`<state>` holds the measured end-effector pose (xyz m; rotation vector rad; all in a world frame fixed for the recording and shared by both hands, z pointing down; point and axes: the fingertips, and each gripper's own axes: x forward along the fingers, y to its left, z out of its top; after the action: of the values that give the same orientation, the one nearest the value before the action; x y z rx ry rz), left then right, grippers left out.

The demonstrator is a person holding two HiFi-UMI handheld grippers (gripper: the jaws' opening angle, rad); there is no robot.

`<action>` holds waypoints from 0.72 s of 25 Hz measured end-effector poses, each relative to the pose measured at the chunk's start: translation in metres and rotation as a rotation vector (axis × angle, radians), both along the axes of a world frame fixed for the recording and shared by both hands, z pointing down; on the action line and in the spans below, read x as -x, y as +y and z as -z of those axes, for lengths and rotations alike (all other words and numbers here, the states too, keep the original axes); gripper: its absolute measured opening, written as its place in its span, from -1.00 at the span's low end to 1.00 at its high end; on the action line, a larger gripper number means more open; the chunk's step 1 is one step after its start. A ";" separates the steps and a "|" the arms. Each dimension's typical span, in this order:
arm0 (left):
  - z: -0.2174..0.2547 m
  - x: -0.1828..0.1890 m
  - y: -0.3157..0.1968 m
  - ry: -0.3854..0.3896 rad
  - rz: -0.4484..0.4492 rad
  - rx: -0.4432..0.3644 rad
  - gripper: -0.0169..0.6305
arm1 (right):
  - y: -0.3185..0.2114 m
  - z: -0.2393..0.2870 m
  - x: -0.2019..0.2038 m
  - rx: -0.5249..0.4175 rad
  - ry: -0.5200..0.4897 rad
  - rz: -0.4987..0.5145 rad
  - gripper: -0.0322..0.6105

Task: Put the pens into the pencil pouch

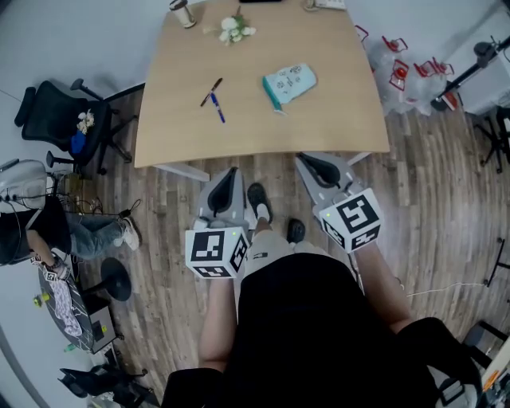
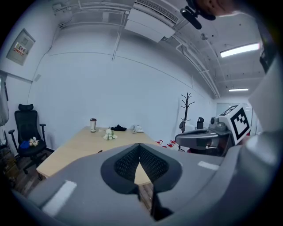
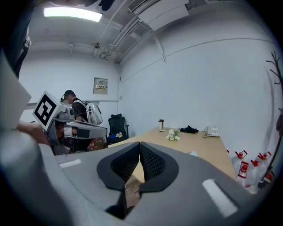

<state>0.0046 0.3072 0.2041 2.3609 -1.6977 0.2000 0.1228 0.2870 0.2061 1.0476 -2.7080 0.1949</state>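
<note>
Two pens lie side by side on the wooden table (image 1: 335,119), a dark one (image 1: 211,92) and a blue one (image 1: 217,107). The pale teal pencil pouch (image 1: 289,84) lies to their right. Both grippers are held over the floor, short of the table's near edge and apart from all of these. My left gripper (image 1: 231,171) is shut with nothing between its jaws, which meet in the left gripper view (image 2: 139,146). My right gripper (image 1: 304,159) is also shut and empty (image 3: 139,144). In the right gripper view the pouch (image 3: 191,153) shows small on the table.
At the table's far end are white flowers (image 1: 237,28), a cup (image 1: 183,14) and a phone (image 3: 213,131). A black office chair (image 1: 56,119) stands left of the table, and a seated person (image 1: 48,231) is nearer. Bags of red-capped bottles (image 1: 398,68) lie on the right.
</note>
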 end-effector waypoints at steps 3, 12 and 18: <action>-0.005 0.010 -0.010 0.010 0.001 0.009 -0.95 | -0.008 -0.002 0.008 0.005 0.021 -0.006 -0.87; -0.010 0.031 -0.064 0.001 -0.040 0.014 -0.95 | -0.060 -0.016 0.035 0.060 0.072 -0.001 -0.86; -0.018 0.046 -0.111 -0.028 -0.083 0.034 -0.85 | -0.099 -0.024 0.059 0.103 0.089 0.008 -0.83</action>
<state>-0.0410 0.1964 0.2217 2.4166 -1.5973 0.2748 0.0633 0.1878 0.2300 0.9919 -2.5927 0.2766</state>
